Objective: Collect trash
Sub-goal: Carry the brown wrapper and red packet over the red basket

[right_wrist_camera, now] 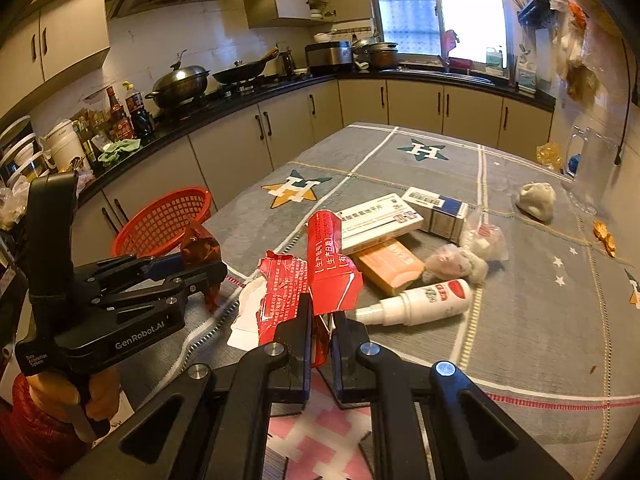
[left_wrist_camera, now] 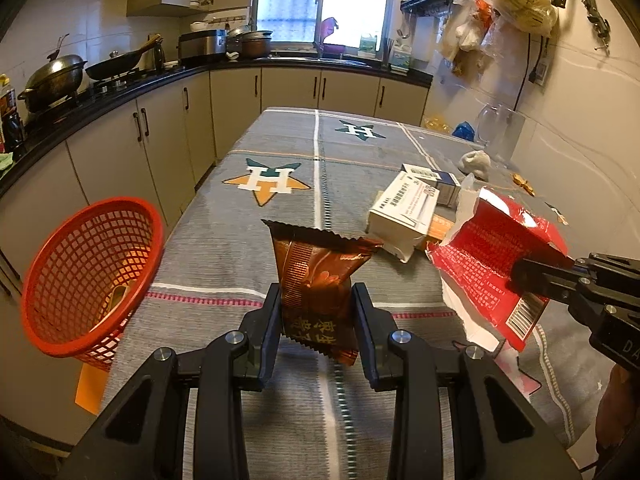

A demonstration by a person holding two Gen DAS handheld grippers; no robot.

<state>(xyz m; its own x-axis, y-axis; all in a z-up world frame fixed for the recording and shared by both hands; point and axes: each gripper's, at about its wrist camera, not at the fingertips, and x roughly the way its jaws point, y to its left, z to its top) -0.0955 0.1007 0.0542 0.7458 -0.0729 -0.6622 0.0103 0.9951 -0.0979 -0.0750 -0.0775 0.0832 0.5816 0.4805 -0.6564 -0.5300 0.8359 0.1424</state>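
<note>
My left gripper (left_wrist_camera: 316,304) is shut on a brown snack wrapper (left_wrist_camera: 316,276) and holds it above the table; the wrapper also shows in the right wrist view (right_wrist_camera: 200,248). My right gripper (right_wrist_camera: 322,320) is shut on a torn red carton (right_wrist_camera: 328,268), also seen at the right of the left wrist view (left_wrist_camera: 492,264). A red mesh basket (left_wrist_camera: 88,276) hangs off the table's left edge, left of the left gripper, and shows in the right wrist view (right_wrist_camera: 164,224).
On the grey tablecloth (right_wrist_camera: 520,320) lie white medicine boxes (right_wrist_camera: 380,220), an orange box (right_wrist_camera: 390,266), a white spray bottle (right_wrist_camera: 424,302), crumpled tissues (right_wrist_camera: 460,264) and a grey lump (right_wrist_camera: 536,200). Kitchen counters run along the left and back.
</note>
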